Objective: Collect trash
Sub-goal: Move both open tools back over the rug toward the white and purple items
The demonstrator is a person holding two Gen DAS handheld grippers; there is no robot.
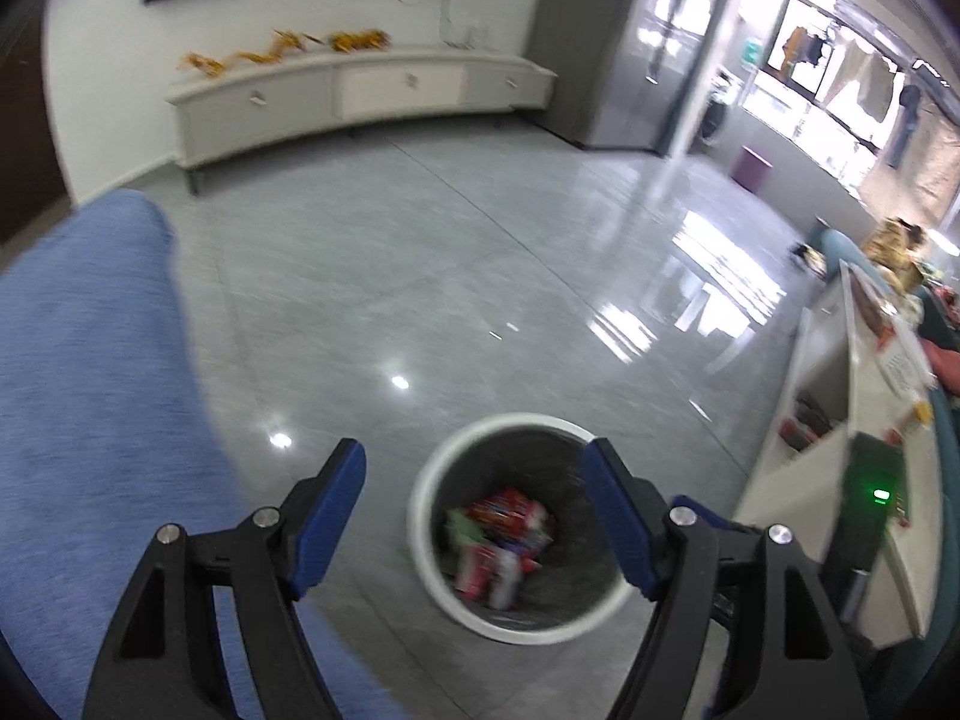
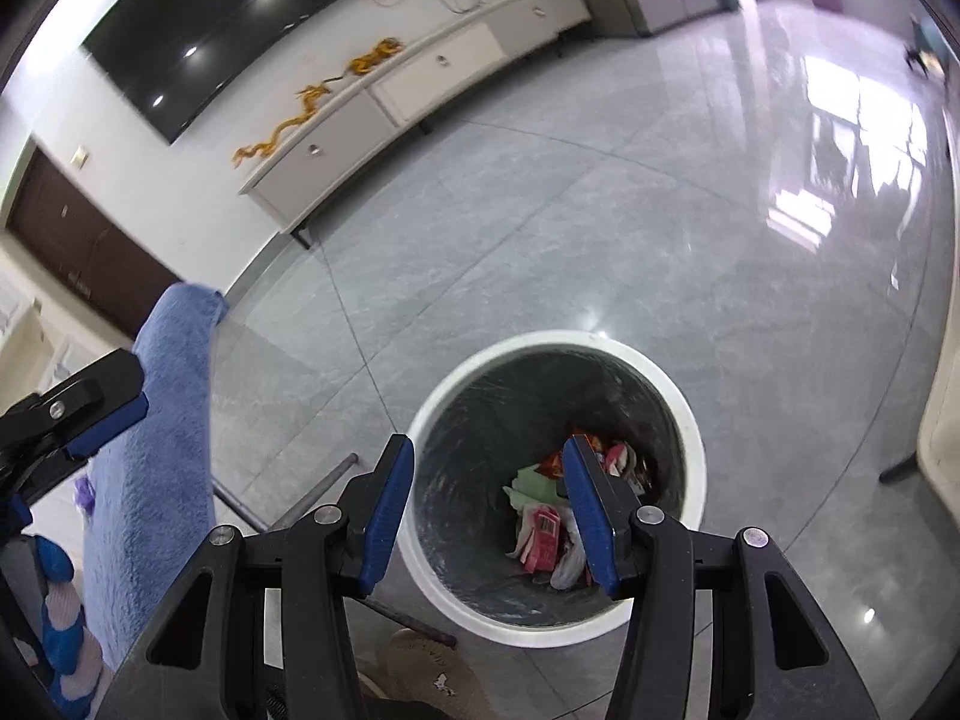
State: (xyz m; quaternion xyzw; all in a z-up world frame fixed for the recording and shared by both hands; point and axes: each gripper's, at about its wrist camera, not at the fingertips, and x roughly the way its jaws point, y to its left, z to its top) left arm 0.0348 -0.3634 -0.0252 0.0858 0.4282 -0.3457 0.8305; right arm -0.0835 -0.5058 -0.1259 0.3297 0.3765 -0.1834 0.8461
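Observation:
A round trash bin with a white rim (image 1: 418,510) and a dark liner stands on the grey tiled floor. Crumpled red, green and white wrappers (image 1: 504,522) lie at its bottom. My left gripper (image 1: 474,450) hovers above the bin, open, with nothing between its blue pads. In the right wrist view the same bin (image 2: 570,339) sits straight below my right gripper (image 2: 489,444), which is open and empty too. The wrappers (image 2: 543,531) show between its fingers, far below. One finger of the left gripper (image 2: 105,420) shows at the left edge.
A blue fabric seat (image 1: 90,390) (image 2: 156,420) rises close on the left. A white table (image 1: 870,480) with clutter stands on the right. A low white TV cabinet (image 1: 360,90) lines the far wall. A foot in a beige slipper (image 2: 432,672) stands beside a metal rod (image 2: 324,486).

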